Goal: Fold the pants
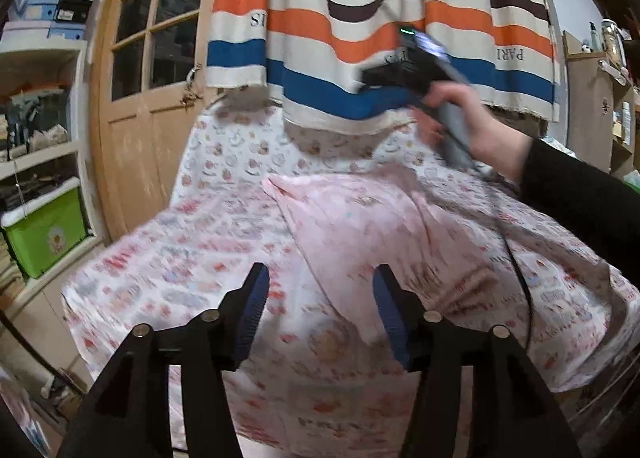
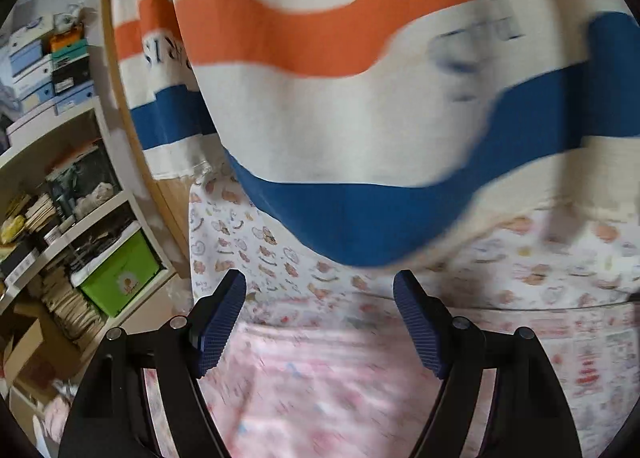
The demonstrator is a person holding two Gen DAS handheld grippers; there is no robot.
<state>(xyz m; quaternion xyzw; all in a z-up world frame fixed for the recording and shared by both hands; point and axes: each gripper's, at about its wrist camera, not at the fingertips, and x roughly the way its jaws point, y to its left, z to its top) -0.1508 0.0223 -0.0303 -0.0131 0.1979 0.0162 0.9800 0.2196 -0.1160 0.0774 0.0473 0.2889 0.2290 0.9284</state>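
light: even, indoor | blur: motion-smeared | edges: fisheye bending, dark corners

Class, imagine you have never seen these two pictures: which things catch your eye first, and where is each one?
First comes the striped curtain, with orange, blue and brown bands, hanging at the back over the table's far edge. Below it the pale pink pants lie on a patterned cloth, with the open left claw above them in front. At upper right a hand holds the right claw's device up before the curtain.
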